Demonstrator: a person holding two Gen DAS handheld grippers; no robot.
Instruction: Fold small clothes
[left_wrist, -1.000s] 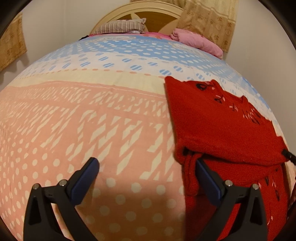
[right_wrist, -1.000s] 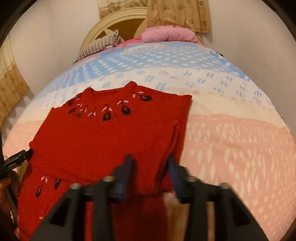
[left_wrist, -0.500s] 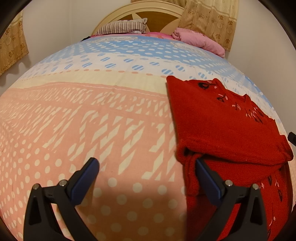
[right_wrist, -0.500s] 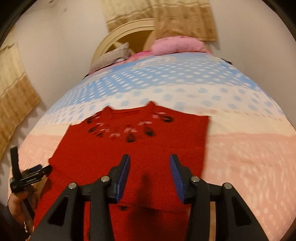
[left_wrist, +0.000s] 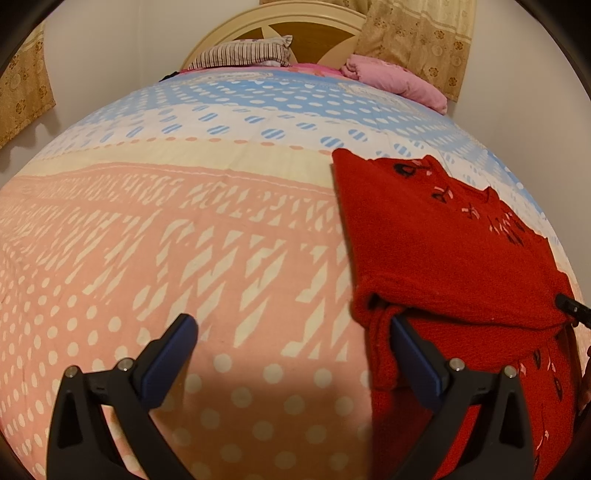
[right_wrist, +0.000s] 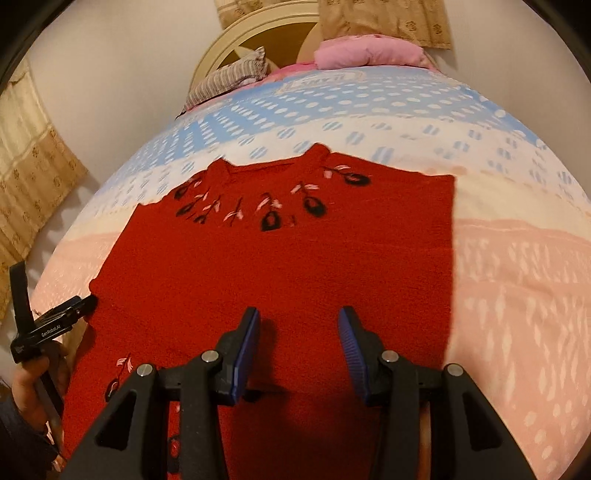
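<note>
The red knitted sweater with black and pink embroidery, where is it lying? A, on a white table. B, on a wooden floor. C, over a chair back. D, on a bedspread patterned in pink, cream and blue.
D: the red knitted sweater lies spread on the pink, cream and blue patterned bedspread.

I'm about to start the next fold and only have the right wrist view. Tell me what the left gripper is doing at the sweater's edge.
Observer: The left gripper is wide open and grips nothing. Only the bedspread lies between its fingers.
Operator: Say where its fingers sit.
Observer: One finger is at the sweater, just under the corner of the folded-over layer. The other is over bare bedspread.
Operator: Describe that corner.
Observer: The top layer ends in a thick rolled edge with a dark gap beneath it, and the sweater's edge below it is bunched.
</note>
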